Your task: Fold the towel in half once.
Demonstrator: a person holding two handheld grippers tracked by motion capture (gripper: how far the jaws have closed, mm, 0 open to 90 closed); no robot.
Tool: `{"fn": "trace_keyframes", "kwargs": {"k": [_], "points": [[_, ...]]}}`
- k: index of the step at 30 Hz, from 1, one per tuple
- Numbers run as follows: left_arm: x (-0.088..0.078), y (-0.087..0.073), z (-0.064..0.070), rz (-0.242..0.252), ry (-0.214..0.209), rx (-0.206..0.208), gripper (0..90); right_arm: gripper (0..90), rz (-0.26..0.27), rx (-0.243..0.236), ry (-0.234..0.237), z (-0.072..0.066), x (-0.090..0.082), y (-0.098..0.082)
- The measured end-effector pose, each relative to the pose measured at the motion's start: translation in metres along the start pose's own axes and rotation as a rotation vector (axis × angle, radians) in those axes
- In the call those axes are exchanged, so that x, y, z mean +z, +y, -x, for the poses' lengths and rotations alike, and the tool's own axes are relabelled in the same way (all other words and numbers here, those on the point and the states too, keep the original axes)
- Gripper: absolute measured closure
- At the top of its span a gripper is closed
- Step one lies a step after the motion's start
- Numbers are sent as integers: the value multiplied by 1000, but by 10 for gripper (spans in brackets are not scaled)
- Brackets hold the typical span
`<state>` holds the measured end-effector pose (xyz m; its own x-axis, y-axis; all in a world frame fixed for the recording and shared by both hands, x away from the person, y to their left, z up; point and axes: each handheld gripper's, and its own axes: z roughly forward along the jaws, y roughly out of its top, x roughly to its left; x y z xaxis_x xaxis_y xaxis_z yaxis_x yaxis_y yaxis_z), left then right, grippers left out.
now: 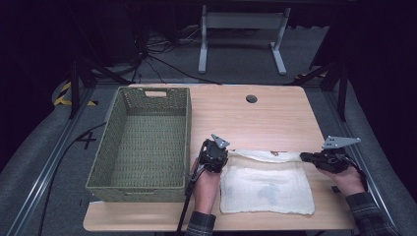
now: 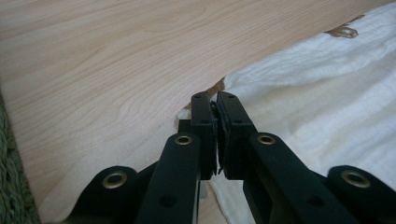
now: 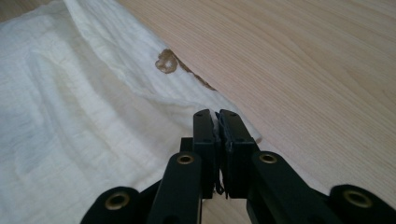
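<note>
White, crinkled woven cotton: a rectangular cloth [image 1: 265, 184] lying flat on the near right part of a pale wood-grain table [image 1: 255, 118], far edge folded back toward the near side in a soft rolled ridge, with a small brown embroidered mark [image 3: 166, 61] near that fold, too small to read as lettering. Faint grey patch at the cloth's middle in the high view. Left black two-jaw gripper [image 1: 216, 152] clamped on the far left corner of the cloth, jaws pressed together with a sliver of fabric between the pads in the left gripper view [image 2: 217, 135]. Right black two-jaw gripper [image 1: 314, 158] likewise pinched shut on the far right corner, white weave caught between its pads in the right gripper view [image 3: 217, 140]. Grey three-cornered plates on top of both. Just left of the cloth, a green rectangular woven basket [image 1: 179, 128] with slot handles in its short walls, nothing inside. Round dark grommet hole [image 1: 252, 99] near the table's far edge. Grey carpet and black cables on the floor beyond.
</note>
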<state>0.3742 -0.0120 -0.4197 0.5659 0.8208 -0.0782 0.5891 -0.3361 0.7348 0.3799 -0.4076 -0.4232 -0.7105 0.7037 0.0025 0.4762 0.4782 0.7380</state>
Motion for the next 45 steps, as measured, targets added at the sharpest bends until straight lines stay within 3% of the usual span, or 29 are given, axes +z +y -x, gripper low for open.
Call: {"fn": "trace_keyframes", "kwargs": {"k": [3, 13, 21, 33, 45], "points": [[-5, -5, 1, 9, -11, -16, 861, 862, 5, -2, 1, -3, -5, -3], [-21, -21, 17, -6, -36, -6, 861, 862, 5, -32, 20, -22, -22, -19], [-34, -39, 21, -2, -57, -31, 862, 862, 15, -42, 46, -35, -32, -29], [-50, -58, 28, -12, -101, 12, 861, 862, 20, -61, 91, -51, -47, -45], [-71, -72, 38, 4, -148, 17, 861, 862, 16, -71, 111, -69, -60, -61]]}}
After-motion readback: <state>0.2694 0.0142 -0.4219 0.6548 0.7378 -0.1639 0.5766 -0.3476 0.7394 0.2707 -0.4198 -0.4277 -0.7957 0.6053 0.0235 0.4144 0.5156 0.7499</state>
